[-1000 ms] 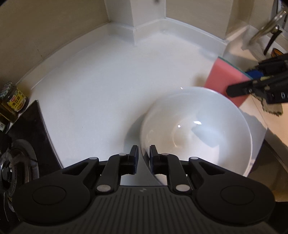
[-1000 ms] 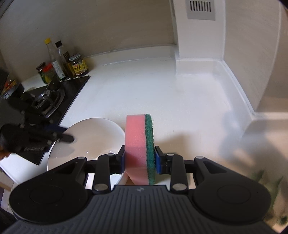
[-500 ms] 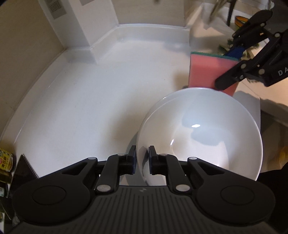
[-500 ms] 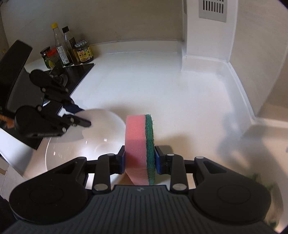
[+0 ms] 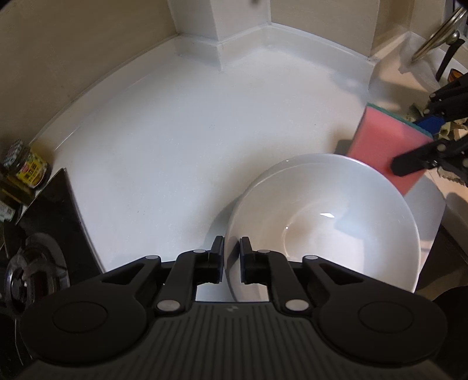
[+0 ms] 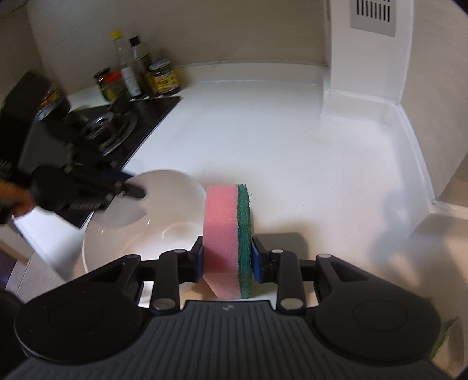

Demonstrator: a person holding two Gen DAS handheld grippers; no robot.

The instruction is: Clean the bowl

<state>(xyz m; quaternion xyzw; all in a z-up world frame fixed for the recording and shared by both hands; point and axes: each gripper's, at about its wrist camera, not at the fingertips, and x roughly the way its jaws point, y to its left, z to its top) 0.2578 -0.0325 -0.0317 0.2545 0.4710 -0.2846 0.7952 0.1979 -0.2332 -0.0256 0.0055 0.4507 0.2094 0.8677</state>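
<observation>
A white bowl [image 5: 321, 233] [image 6: 140, 233] sits near the front edge of the white counter [image 5: 175, 131]. My left gripper [image 5: 231, 248] [image 6: 131, 187] has the bowl's near rim between its jaws. They are closing on it, one pad outside the wall and one inside. A pink sponge with a green scouring side [image 6: 225, 228] [image 5: 380, 146] stands upright in my right gripper [image 6: 227, 257] [image 5: 409, 146], which is shut on it. The sponge hangs just beyond the bowl's far rim, apart from it.
A black gas hob [image 6: 117, 125] [image 5: 52, 222] lies left of the bowl, with sauce jars and bottles [image 6: 137, 79] behind it. One jar [image 5: 29, 166] shows in the left wrist view. A white wall pillar [image 5: 234, 26] juts into the counter. Hanging utensils [image 5: 438, 38] are at the far right.
The left jaws have narrowed around the bowl's rim, which stood beside the right finger a second ago. The sponge has come closer to the bowl.
</observation>
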